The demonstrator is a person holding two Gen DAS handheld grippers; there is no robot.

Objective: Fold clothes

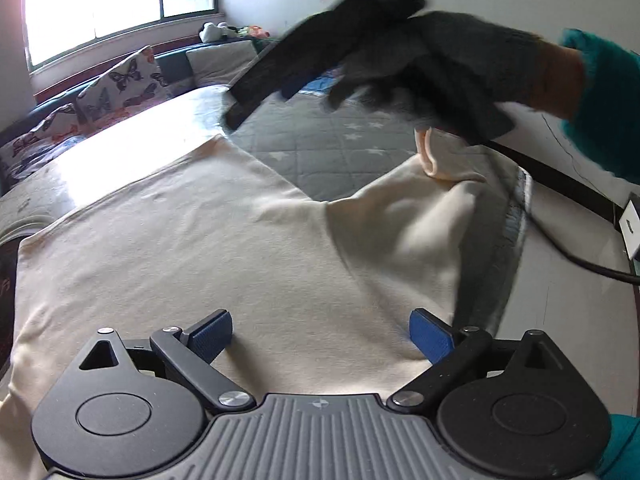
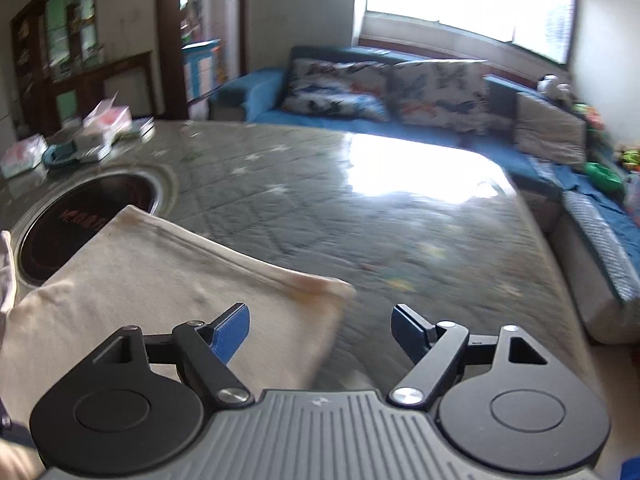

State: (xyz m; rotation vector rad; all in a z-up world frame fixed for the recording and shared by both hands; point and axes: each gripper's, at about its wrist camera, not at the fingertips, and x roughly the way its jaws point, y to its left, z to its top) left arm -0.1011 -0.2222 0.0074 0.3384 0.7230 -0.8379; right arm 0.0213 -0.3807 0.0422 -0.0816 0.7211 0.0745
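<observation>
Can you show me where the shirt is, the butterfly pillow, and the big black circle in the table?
cream shirt (image 1: 180, 264): left wrist view, middle of the flat cloth.
butterfly pillow (image 2: 340, 88): right wrist view, pillow's printed front.
black circle (image 2: 88, 216): right wrist view, its dark glass centre.

The cream garment (image 1: 200, 248) is showing as soft matt cloth, lightly wrinkled, with a brownish stain along its seamed edge in the right wrist view. The table cover (image 2: 320, 208) is looking like quilted grey fabric printed with pale stars under a glossy film that is glaring white where window light is hitting it. The left gripper (image 1: 320, 336) is presenting matt black plastic arms, shiny round metal pivot caps, a ribbed grey body, and blue pads (image 1: 432, 336) with a fine rough texture. The right gripper (image 2: 320, 332) is showing the same finishes. The glove (image 1: 432, 64) is appearing as dark fuzzy knit beside a teal fleecy sleeve (image 1: 608, 96).
</observation>
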